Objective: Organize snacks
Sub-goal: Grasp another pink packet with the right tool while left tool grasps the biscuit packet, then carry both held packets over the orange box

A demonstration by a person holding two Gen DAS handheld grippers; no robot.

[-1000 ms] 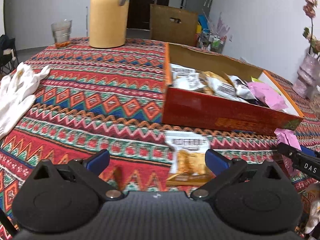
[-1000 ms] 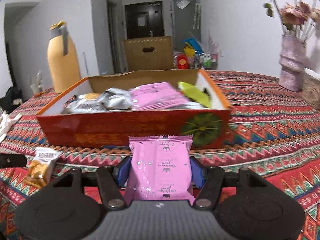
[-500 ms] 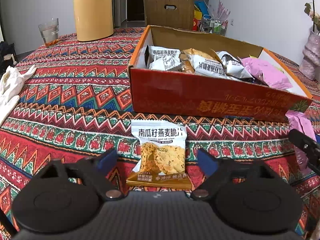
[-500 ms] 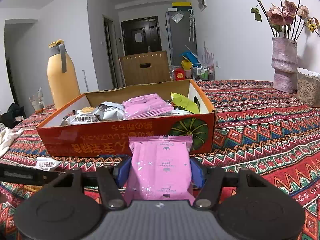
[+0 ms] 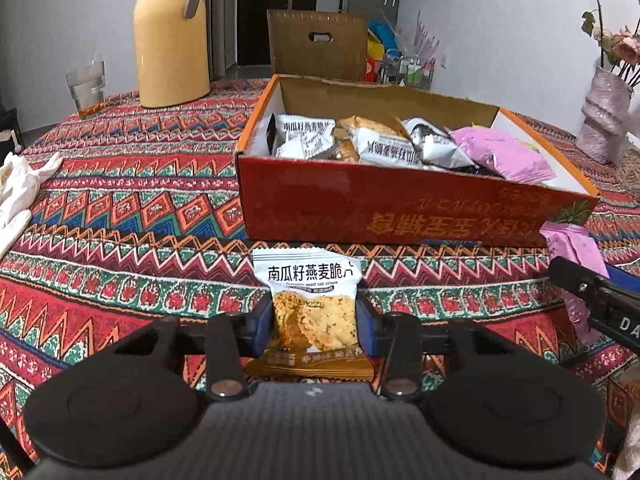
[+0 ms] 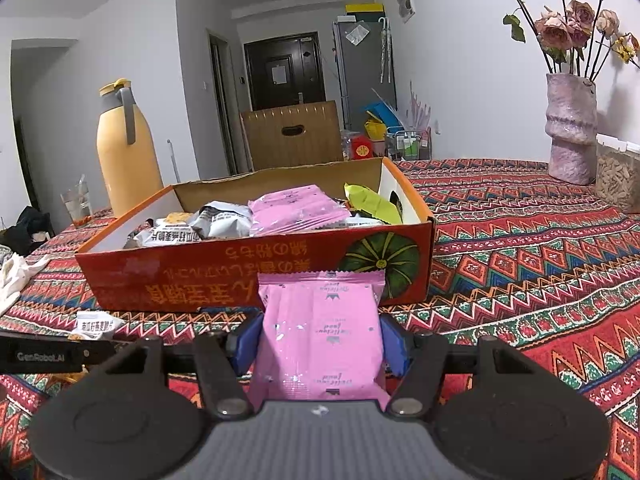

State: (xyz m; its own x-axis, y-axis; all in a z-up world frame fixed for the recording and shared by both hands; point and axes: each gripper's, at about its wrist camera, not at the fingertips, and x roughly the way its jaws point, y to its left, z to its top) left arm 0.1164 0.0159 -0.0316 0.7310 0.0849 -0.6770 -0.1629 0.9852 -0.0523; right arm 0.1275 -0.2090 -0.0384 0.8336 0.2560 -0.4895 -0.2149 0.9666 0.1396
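Left wrist view
- L gripper (image 5: 315, 322): jaws are closing, blue pads are already pressing both sides of the oat crisp packet (image 5: 312, 312), so it's gripping it.
- Packet: lying on the patterned tablecloth (image 5: 120, 208), just in front of the red box (image 5: 392, 212), white top end pointing toward the box.
- Box: sitting open on the table, holding several white/grey snack packs (image 5: 306, 136) at the left and a pink pack (image 5: 504, 154) at the right.
- Far left: yellow jug (image 5: 172, 48) and a drinking glass (image 5: 86, 88) standing behind; white cloth (image 5: 20, 188) lying at the table edge.
- Right edge: the other tool is poking in, carrying a pink packet.

Right wrist view
- R gripper (image 6: 320, 340): clamping the pink packet (image 6: 320, 328) between its 2 blue pads, packet standing up ahead of the jaws, above the cloth, near the box front.
- Box contents: pink pack, grey packs, 1 yellow-green pack (image 6: 374, 204) at the right end.
- Vase (image 6: 572, 128): standing on the table at the right w/ dried roses, well apart from the box.
- Lower left: oat crisp packet showing partly behind the L tool's black bar.
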